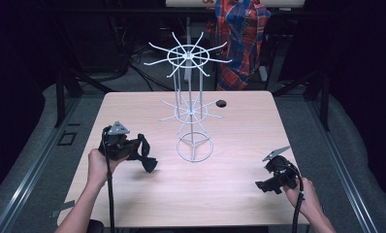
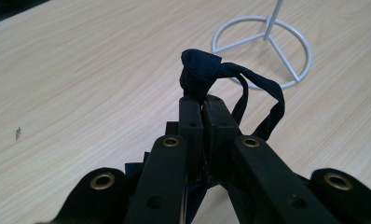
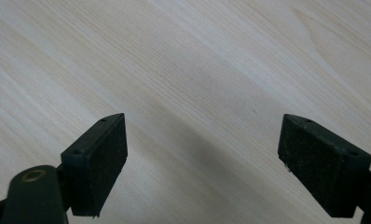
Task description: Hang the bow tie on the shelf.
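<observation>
One dark cloth strap (image 2: 207,74), knotted with a hanging loop, is pinched between the closed jaws of the left gripper (image 1: 143,154), lifted above the table (image 1: 239,194) just left of the single white wire rack (image 1: 191,111). The right gripper (image 1: 265,185) rests low near the table's right edge, jaws wide apart, holding nothing. No writing is readable anywhere.

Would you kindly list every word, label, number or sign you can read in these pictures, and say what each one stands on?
None: no readable text in any view.
The orange marks on the pale board at the top edge of the high view are cut off and too blurred to read.
The table, wire rack, dark cloth, left gripper and right gripper bear no writing.
</observation>
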